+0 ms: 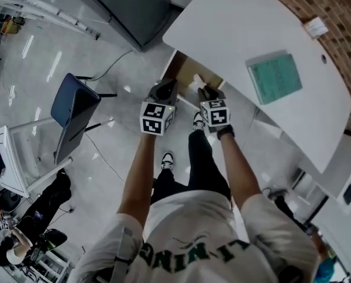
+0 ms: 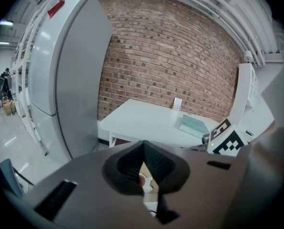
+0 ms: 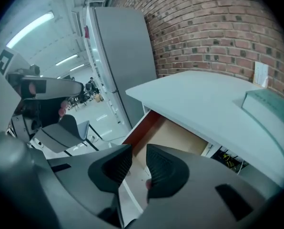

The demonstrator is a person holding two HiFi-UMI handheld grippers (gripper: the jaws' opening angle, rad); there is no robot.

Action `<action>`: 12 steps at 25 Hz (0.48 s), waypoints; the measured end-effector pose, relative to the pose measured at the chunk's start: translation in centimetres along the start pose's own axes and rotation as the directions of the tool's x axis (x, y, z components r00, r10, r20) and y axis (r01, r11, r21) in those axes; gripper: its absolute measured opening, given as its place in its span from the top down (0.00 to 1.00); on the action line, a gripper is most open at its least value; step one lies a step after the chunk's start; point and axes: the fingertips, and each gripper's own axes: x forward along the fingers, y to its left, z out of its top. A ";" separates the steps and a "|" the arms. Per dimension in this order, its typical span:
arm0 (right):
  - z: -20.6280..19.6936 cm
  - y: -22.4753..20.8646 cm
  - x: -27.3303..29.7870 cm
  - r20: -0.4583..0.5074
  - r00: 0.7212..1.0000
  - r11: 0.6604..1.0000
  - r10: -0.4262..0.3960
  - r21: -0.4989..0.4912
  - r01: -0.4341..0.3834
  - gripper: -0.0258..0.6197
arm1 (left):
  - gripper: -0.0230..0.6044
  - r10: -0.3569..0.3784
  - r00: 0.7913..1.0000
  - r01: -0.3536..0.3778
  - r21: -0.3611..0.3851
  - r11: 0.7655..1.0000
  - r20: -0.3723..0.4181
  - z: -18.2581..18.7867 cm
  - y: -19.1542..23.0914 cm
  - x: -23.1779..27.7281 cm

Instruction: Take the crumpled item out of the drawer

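Observation:
An open drawer (image 1: 186, 69) with a tan inside (image 3: 176, 136) juts out from under the white table (image 1: 252, 22). Both grippers hang side by side just above its front. My left gripper (image 1: 164, 91) has its pads meeting at the tips (image 2: 143, 149) with nothing between them. Through the gap below the tips I see a small pale crumpled thing (image 2: 146, 185) lying in the drawer. My right gripper (image 1: 209, 92) stands partly open (image 3: 138, 162), empty, and the drawer's front edge shows between its pads.
A green pad (image 1: 274, 77) and a small white card (image 1: 315, 26) lie on the table. A tall grey cabinet (image 2: 70, 80) stands left of the table against the brick wall. A blue chair (image 1: 72, 105) is on the floor to the left, with a cable beside it.

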 end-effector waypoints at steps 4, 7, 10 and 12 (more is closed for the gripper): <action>-0.8 0.5 3.5 -0.063 0.998 1.000 0.021 -0.021 -0.022 0.79 | 0.97 0.001 1.000 -0.001 -0.012 1.000 -0.024 -1.8 1.0 2.2; -1.9 -0.3 6.5 -0.096 0.995 0.999 0.014 -0.044 -0.018 0.77 | 0.97 -0.004 1.000 0.003 -0.034 0.999 -0.027 -3.1 1.8 4.1; -3.1 -1.3 8.9 -0.122 0.993 0.998 -0.004 -0.058 -0.003 0.75 | 0.97 -0.011 1.000 0.009 -0.058 0.998 -0.026 -4.2 2.5 5.5; -3.6 -1.6 10.6 -0.134 0.991 0.998 -0.011 -0.058 0.003 0.74 | 0.97 -0.008 1.000 0.006 -0.070 0.998 -0.018 -4.7 3.5 6.2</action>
